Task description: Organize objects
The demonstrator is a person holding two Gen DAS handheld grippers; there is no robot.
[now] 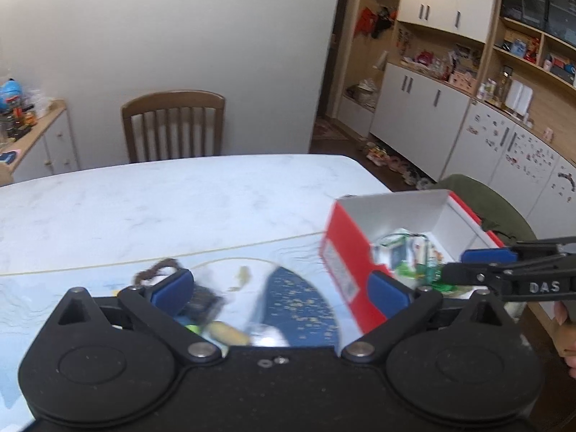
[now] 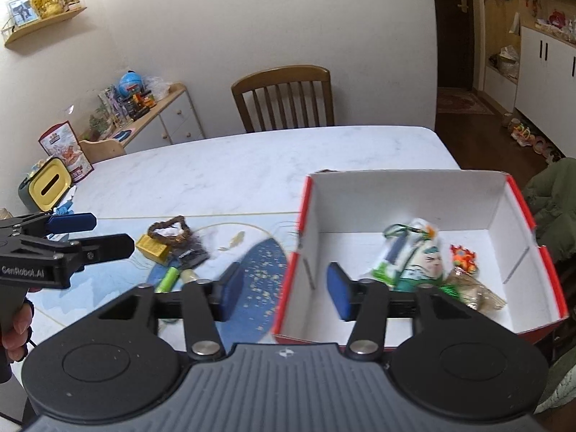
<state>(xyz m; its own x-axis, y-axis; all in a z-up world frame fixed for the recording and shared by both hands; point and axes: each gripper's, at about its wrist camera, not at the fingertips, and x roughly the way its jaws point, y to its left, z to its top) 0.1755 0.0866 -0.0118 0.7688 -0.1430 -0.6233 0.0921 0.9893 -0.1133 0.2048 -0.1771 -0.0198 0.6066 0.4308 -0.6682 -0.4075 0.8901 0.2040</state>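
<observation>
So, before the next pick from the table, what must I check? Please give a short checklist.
1. Left gripper jaws open, holding nothing: ok.
2. Right gripper jaws open, holding nothing: ok.
3. Red box open, with room inside: ok.
4. Items still on the table: green tube, yellow block, bead bracelet: ok.
5. Items apart enough for a clean grasp: cannot tell, they are clustered and blurred.
</observation>
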